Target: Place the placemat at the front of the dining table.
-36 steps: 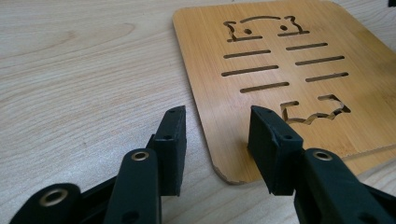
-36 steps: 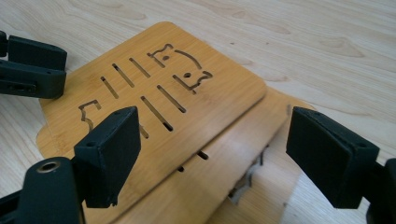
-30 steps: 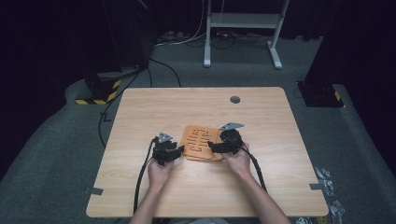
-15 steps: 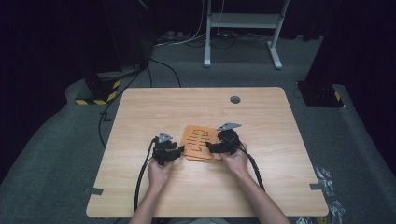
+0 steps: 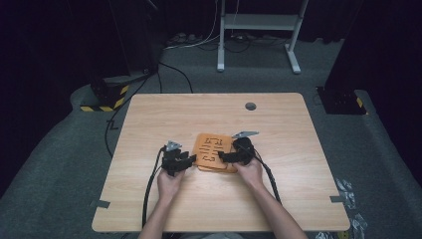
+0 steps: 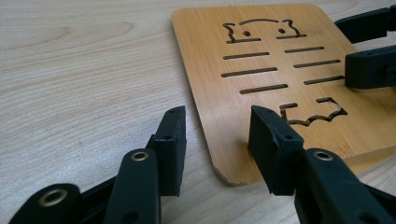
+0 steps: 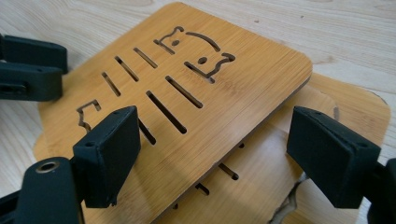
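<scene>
Two bamboo boards with cat-shaped cutouts lie stacked in the middle of the table. The top board (image 5: 213,148) (image 6: 261,60) (image 7: 187,93) sits askew on the lower board (image 7: 348,109). My left gripper (image 5: 191,160) (image 6: 219,135) is open at the top board's left side. One pad rests on the table, the other over the board's near corner, and neither presses on it. My right gripper (image 5: 222,157) (image 7: 219,154) stands open and wide at the stack's right side, one jaw over the top board and one over the lower. Each gripper view shows the other gripper's jaws across the board.
The wooden table (image 5: 298,189) has a round cable hole (image 5: 250,106) at its back right. Black cables trail from both grippers toward the front edge. A white desk frame (image 5: 259,30) and a yellow-and-black striped box (image 5: 102,94) stand on the floor beyond.
</scene>
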The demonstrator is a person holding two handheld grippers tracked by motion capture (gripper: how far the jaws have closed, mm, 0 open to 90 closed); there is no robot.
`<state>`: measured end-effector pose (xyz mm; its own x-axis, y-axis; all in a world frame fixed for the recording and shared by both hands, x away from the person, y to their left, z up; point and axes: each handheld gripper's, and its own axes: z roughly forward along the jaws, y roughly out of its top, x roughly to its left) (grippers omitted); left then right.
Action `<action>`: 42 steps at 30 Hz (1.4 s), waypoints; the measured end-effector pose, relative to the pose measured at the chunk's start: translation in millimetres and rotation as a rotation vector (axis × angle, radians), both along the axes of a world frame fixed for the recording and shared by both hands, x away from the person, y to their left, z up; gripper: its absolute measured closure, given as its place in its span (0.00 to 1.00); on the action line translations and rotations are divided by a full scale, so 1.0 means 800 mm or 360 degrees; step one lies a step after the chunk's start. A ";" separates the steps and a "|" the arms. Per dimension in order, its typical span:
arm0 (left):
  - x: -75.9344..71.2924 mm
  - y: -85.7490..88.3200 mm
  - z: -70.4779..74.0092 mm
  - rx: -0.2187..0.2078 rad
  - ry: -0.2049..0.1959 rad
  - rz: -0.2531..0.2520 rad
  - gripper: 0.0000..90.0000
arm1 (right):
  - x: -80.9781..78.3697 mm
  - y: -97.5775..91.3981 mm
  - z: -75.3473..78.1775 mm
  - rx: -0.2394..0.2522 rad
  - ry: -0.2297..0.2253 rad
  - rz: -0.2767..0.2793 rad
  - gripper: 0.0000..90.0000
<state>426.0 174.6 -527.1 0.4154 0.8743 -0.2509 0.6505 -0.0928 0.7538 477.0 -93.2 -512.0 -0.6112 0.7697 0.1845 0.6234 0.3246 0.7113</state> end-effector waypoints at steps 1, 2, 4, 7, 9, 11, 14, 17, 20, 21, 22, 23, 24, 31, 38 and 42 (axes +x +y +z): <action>0.000 0.000 0.000 0.0008 -0.0002 0.0002 0.64 | 0.000 0.000 0.000 0.0011 0.0001 0.0002 0.19; 0.000 0.000 0.000 0.0008 -0.0002 0.0002 0.65 | 0.000 0.000 0.000 0.0019 -0.0005 0.0007 0.19; 0.000 -0.002 0.000 0.0013 -0.0010 0.0004 0.66 | 0.000 0.001 0.000 0.0032 -0.0006 0.0010 0.19; 0.000 0.000 0.000 0.0012 0.0003 0.0004 0.68 | 0.000 0.004 -0.001 0.0032 -0.0007 0.0023 0.19; 0.001 0.000 0.000 -0.0005 0.0002 0.0011 0.68 | 0.001 0.005 -0.002 0.0040 -0.0004 0.0033 0.19; 0.001 0.000 0.000 -0.0006 0.0002 0.0013 0.69 | 0.001 0.007 -0.002 0.0043 0.0003 0.0035 0.19; 0.001 0.000 0.000 -0.0006 0.0002 0.0013 0.69 | 0.001 0.008 -0.001 0.0052 0.0013 0.0036 0.19; 0.001 0.000 0.000 -0.0006 0.0004 0.0013 0.69 | 0.002 0.009 -0.002 0.0058 0.0009 0.0044 0.19; 0.001 0.000 0.000 -0.0007 0.0003 0.0015 0.69 | 0.001 0.009 -0.002 0.0060 0.0011 0.0046 0.19; 0.001 0.000 0.000 -0.0008 0.0004 0.0015 0.69 | 0.001 0.010 -0.002 0.0069 0.0010 0.0043 0.18; 0.001 0.000 0.000 -0.0008 0.0004 0.0016 0.69 | 0.001 0.010 -0.002 0.0076 0.0016 0.0042 0.18; 0.001 0.000 0.000 -0.0006 0.0004 0.0019 0.69 | 0.000 0.009 -0.001 0.0103 0.0031 0.0040 0.18; 0.001 0.000 0.000 -0.0003 0.0002 0.0019 0.69 | 0.000 0.009 -0.002 0.0114 0.0033 0.0046 0.19; 0.001 0.001 0.000 -0.0009 0.0004 0.0025 0.67 | -0.006 0.007 0.000 0.0116 0.0008 0.0041 0.21; 0.001 0.002 0.000 -0.0034 0.0002 0.0042 0.65 | -0.011 0.006 0.007 0.0157 -0.0049 0.0051 0.21; 0.001 0.003 0.000 -0.0044 -0.0002 0.0054 0.60 | -0.015 0.006 0.017 0.0200 -0.0082 0.0050 0.22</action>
<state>426.8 176.9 -527.4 0.3860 0.8806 -0.2748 0.6521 -0.0498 0.7565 465.3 -88.0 -498.6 -0.6457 0.7229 0.2459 0.5760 0.2497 0.7784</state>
